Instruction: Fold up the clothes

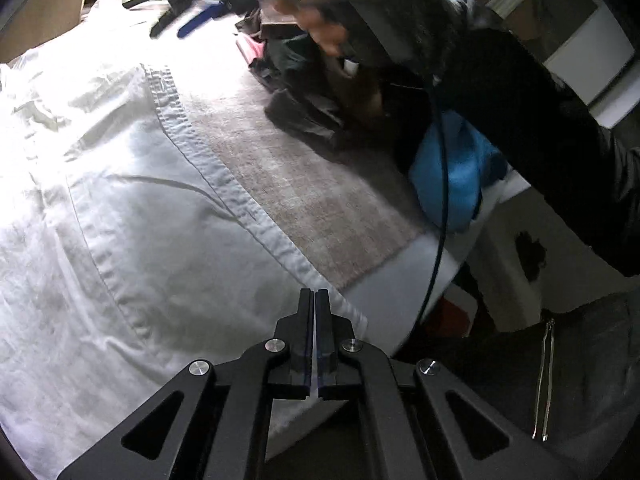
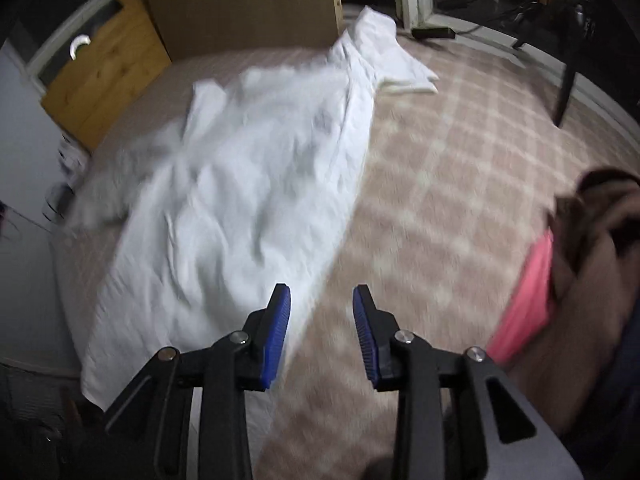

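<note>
Left claw [image 1: 315, 300] is sitting fully closed right at the near hem of the white shirt [image 1: 132, 200]. A thin sliver of white is showing between the pads, so I'm judging it's pinching the hem edge, but I can't confirm from this angle that cloth is actually clamped.

Right claw [image 2: 322, 300] is hanging partly open with nothing between the blue pads [image 2: 276, 340], hovering above the shirt's right edge where it's meeting the checked bedcover [image 2: 460, 160]. That view is blurring.

The shirt is lying spread on the bed, fairly flat near me and bunching up toward the far end, collar end resting close to the wooden board [image 2: 240, 4]. Spreading it flat is making the seams easy to reach.

The pile of other clothes [image 1: 304, 92], dark stuff, something pink, plus a blue item [image 1: 452, 176], is sitting off to the right, apart from the shirt, so it isn't interfering with the fold.

My read: left is anchoring the hem while right is lining up for a second grab on the side edge. Fold isn't started yet.
</note>
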`<action>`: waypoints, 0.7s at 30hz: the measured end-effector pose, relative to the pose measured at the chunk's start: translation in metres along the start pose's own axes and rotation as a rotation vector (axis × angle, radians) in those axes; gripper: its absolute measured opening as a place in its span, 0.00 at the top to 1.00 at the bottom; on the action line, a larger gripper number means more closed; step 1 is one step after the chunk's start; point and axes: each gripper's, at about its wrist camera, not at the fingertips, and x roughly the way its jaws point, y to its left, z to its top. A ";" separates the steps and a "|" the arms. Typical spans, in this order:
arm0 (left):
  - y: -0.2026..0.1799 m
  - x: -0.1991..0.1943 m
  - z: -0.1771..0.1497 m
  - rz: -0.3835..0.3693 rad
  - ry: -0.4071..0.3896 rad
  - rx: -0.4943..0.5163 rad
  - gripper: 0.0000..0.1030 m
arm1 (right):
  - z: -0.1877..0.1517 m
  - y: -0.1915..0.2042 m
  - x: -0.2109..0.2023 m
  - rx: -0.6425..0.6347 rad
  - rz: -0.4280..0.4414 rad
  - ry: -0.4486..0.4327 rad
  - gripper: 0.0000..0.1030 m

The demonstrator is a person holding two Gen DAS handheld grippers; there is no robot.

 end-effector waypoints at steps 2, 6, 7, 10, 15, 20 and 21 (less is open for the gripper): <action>0.002 0.009 0.002 0.014 0.040 -0.044 1.00 | 0.027 -0.004 0.007 -0.025 -0.016 -0.036 0.69; 0.009 -0.020 0.013 0.079 -0.033 -0.086 1.00 | 0.067 -0.032 0.040 -0.030 -0.048 -0.046 0.68; 0.017 -0.031 0.015 0.102 -0.058 -0.110 0.98 | 0.073 -0.039 0.045 -0.004 -0.043 -0.047 0.68; 0.052 -0.041 0.011 0.186 -0.051 -0.208 0.96 | 0.092 -0.059 0.068 0.061 -0.008 -0.044 0.66; 0.079 -0.024 -0.006 0.202 0.011 -0.293 0.96 | 0.108 -0.042 0.090 -0.114 -0.059 0.011 0.91; 0.084 -0.038 -0.005 0.161 -0.009 -0.299 0.94 | 0.123 -0.034 0.088 -0.202 -0.209 -0.043 0.71; 0.085 -0.041 -0.004 0.155 -0.004 -0.301 0.94 | 0.124 -0.034 0.082 -0.193 -0.232 -0.058 0.64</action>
